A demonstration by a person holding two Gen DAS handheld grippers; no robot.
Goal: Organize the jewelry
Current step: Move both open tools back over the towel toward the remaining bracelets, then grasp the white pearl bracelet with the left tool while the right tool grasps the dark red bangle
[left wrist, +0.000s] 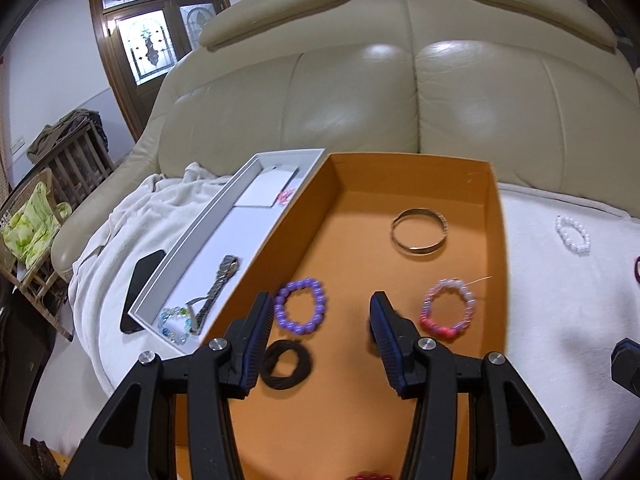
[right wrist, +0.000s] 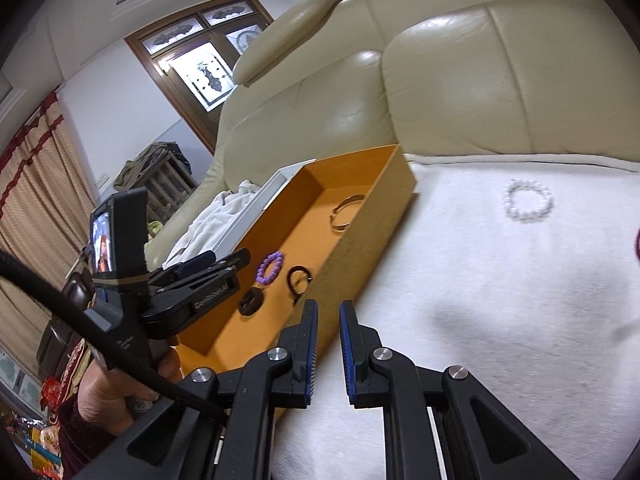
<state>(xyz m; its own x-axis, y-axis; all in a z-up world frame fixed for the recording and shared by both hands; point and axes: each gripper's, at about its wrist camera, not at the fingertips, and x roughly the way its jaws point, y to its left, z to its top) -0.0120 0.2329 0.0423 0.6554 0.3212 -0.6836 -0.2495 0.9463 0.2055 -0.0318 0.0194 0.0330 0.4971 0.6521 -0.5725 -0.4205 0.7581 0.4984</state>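
Note:
An orange box on a white blanket holds a purple bead bracelet, a black hair tie, a metal bangle and a pink bead bracelet. My left gripper hovers open and empty over the box. A white pearl bracelet lies on the blanket right of the box. My right gripper is nearly shut and empty, just outside the box's right wall. The left gripper also shows in the right wrist view.
A white box left of the orange one holds a watch, a blue-green bracelet and a white card. A black phone lies beside it. The cream leather sofa back rises behind. A dark bracelet sits at the right edge.

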